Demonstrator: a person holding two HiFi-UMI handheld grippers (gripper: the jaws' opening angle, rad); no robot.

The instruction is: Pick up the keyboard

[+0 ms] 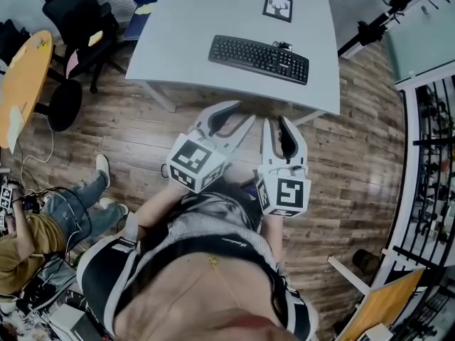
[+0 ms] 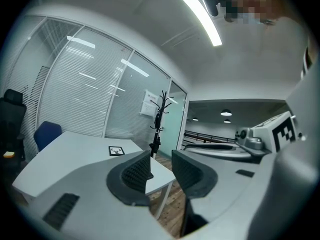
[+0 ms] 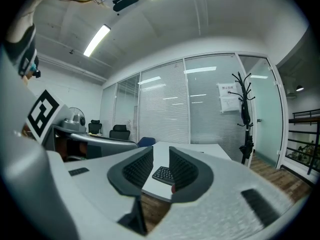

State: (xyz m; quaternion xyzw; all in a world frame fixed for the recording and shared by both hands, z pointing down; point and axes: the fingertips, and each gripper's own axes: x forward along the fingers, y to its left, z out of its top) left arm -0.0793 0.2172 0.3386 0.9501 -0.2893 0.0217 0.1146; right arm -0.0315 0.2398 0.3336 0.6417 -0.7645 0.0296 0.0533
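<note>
Although the brown wood-plank floor [image 1: 370, 162] fills most of the head view, a pale grey rectangular table [image 1: 199, 20] takes up the top of it. On that table, near its front edge and towards the right, lies the black flat computer keyboard [image 1: 259, 59], set at a slight slant and touched by neither gripper. Both grippers are held over the floor, short of the table's front edge and pointing towards it. The left gripper [image 1: 240, 112], white with a marker cube, has its ribbed dark pads a narrow gap apart with nothing between them. The right gripper [image 1: 277, 123], just beside it, shows the same narrow, empty gap, and its own view sights the keyboard [image 3: 162, 174] far off through it. Behind the keyboard lies a small black-framed square picture [image 1: 278, 7] of a deer's head.
</note>
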